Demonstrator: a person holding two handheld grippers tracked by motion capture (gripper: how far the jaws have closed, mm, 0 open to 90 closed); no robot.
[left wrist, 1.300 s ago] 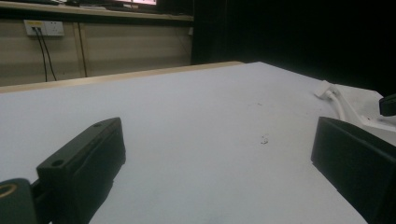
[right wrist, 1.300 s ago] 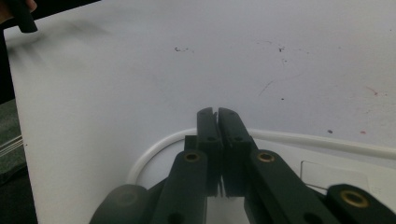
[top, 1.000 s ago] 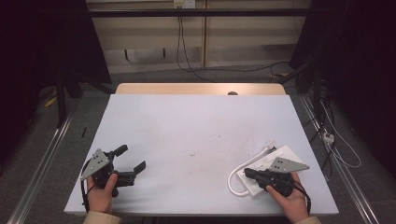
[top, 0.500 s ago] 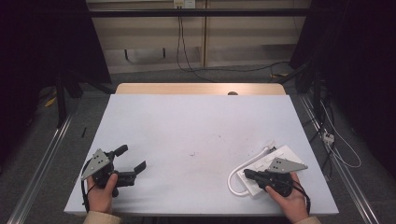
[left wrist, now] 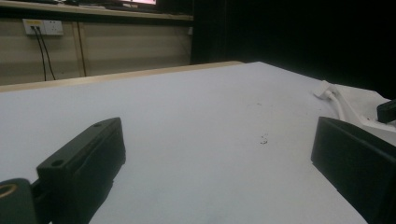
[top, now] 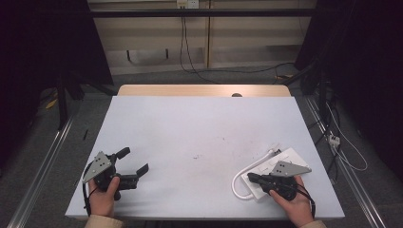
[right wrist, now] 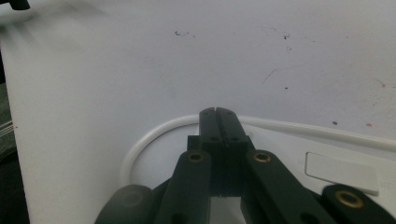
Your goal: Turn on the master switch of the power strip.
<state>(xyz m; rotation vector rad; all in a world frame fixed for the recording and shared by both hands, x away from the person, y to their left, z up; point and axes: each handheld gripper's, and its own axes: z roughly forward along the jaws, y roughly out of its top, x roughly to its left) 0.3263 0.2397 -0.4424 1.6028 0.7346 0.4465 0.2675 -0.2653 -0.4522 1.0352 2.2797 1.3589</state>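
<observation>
We have both hands parked at the near edge of the bench (top: 199,128), and the thing to watch is the white power strip (top: 266,178) lying flat at the near right corner. That strip is our landmark. Its white cord (top: 240,178) loops out from the strip's left side and curls back along it. Our right tool (top: 252,177) sits directly over the strip, jaws clenched tight together with nothing between them, tips poised just above the cord's loop. In the right gripper view the closed tips (right wrist: 218,113) stand right at the cord (right wrist: 154,133). We'd judge that's a ready stance for nudging or picking the cord. Our left tool (top: 133,161) rests well to the left of the strip, jaws released wide, holding nothing, likely kept clear until needed.
</observation>
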